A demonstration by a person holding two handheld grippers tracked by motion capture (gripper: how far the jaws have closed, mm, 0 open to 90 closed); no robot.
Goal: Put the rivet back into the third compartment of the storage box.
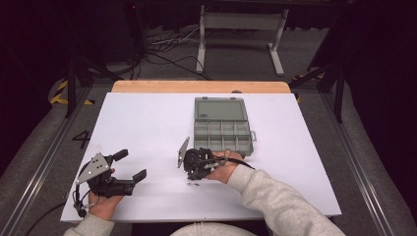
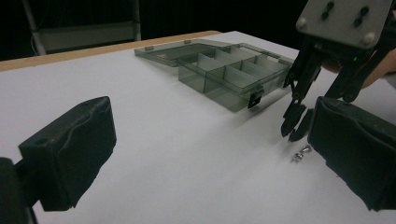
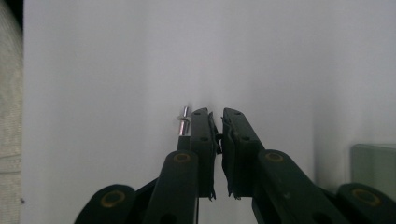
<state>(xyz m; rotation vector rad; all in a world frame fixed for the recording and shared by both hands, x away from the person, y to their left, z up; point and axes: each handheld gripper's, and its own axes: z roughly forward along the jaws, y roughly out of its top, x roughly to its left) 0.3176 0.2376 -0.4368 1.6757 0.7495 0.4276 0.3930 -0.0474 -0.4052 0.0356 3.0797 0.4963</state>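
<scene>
High view first, from the left: the left gripper (image 1: 132,167) rests low on the white table (image 1: 147,123), its jaws spread wide with nothing between them, well apart from the work. It looks parked there so as not to crowd the other hand.

Toward the middle, the right gripper (image 1: 189,164) tilts down at the table, tips just above a small metal screw (image 1: 193,184) lying loose on the sheet. In the right gripper view the jaws stand nearly together with a thin gap and nothing in it; the screw (image 3: 183,122) sits just outside the left jaw, touching or almost so. The steep angle probably serves to pinch something so small off a flat surface.

Just right of that hand sits the grey box (image 1: 223,133), lid laid open and flat behind it. Its compartments look empty, and it is kept near, likely as the screw's destination.
</scene>
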